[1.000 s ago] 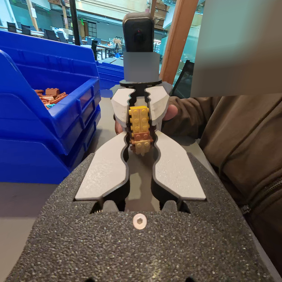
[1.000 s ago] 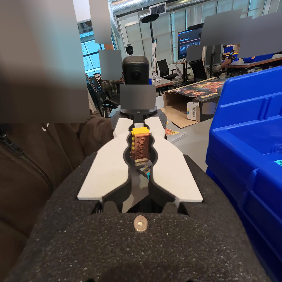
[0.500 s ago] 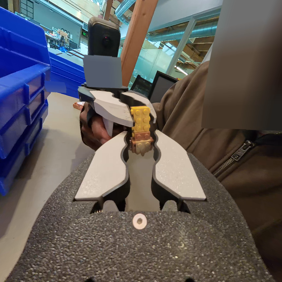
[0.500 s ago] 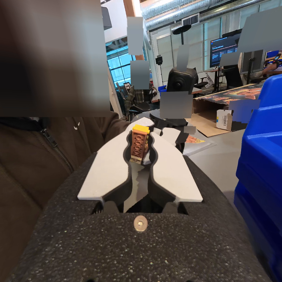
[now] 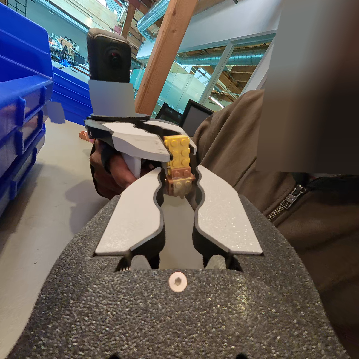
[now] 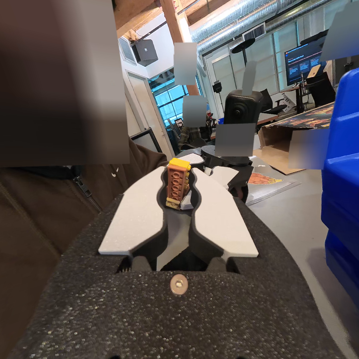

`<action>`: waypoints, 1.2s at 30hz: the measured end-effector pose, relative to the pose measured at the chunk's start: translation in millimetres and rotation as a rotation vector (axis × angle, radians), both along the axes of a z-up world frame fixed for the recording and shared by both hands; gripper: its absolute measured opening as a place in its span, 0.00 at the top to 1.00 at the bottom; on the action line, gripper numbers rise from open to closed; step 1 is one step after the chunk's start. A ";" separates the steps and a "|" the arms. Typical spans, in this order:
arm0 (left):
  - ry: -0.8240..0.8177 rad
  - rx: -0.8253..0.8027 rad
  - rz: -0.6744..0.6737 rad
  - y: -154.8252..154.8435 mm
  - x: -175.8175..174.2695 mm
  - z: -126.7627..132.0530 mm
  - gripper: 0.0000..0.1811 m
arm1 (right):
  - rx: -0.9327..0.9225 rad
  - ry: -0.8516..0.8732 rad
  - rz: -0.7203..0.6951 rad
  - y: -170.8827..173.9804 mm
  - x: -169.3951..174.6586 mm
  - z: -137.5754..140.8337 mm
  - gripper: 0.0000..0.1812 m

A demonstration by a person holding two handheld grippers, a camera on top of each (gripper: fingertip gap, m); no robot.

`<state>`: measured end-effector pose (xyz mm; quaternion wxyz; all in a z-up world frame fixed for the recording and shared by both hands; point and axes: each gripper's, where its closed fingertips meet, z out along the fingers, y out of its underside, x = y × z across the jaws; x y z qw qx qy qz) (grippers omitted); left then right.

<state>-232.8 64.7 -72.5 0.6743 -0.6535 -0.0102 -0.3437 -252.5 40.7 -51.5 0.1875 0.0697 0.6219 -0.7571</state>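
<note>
both my grippers clamp one brick stack (image 5: 177,165) — left gripper (image 5: 179,180) low, right gripper (image 6: 177,186) high; i judge steady, square pressure above the table (image 5: 48,194) suits this hold.

— How do the two grippers sit?

— Tip to tip. The left gripper (image 5: 178,172) points forward, its fingers (image 5: 136,211) narrowed onto the lower end of a small brick stack (image 5: 177,153).

— And the right gripper (image 6: 178,172)?

— It faces the left one, rolled onto its side in the left wrist view, jaws pinching the stack's upper part.

— Hands?

— The right hand (image 5: 111,171) wraps the handle below its gripper, with a brown sleeve (image 5: 223,139) behind it. The left hand is barely visible.
</note>
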 end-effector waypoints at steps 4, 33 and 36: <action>-0.006 0.005 0.009 0.1 -1.4 0.4 0.84 | -0.019 -0.034 0.010 0.1 -1.3 0.5 0.88; -0.113 -0.020 0.081 2.4 -18.8 -1.6 0.84 | 0.000 -0.036 -0.110 6.4 -19.3 -5.7 0.89; -0.124 -0.010 0.081 1.8 -19.6 -0.2 0.84 | 0.001 -0.036 -0.115 6.3 -19.6 -4.9 0.89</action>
